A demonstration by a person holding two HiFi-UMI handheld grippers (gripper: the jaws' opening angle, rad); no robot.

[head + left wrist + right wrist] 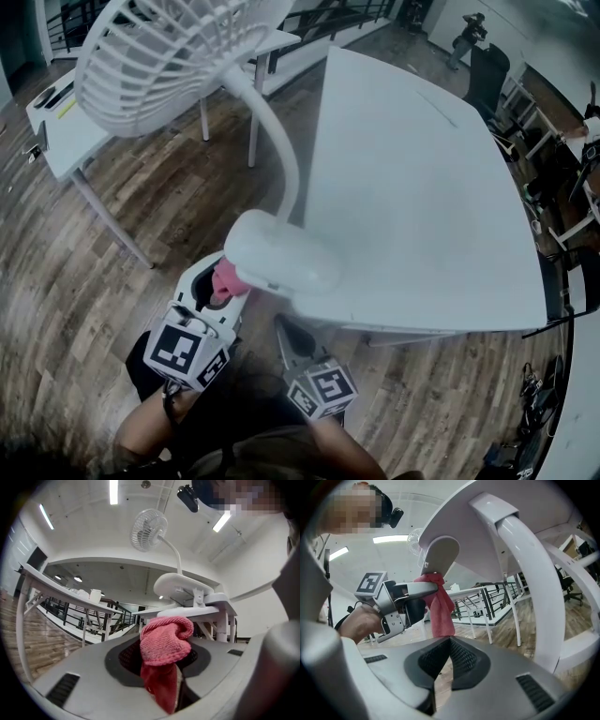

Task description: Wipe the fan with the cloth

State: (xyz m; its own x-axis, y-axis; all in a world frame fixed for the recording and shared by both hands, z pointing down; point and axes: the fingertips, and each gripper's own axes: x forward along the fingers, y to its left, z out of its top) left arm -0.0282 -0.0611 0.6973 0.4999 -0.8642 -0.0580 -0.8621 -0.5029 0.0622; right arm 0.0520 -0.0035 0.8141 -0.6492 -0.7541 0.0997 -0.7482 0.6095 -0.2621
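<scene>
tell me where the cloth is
In the head view's lower left, the cloth sits pinched in the left gripper, next to the fan base at the table edge.

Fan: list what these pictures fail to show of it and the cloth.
- Fan head: head view, top cut by the frame edge; left gripper view, too small for detail.
- Cloth: head view, mostly hidden under the fan's clamp.
- Cloth-to-clamp contact: uncertain in every view.

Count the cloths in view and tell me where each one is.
1. The pink cloth is pinched in the left gripper, right beside the fan's white base at the table edge. None other shows, though the table could hide some.
</scene>
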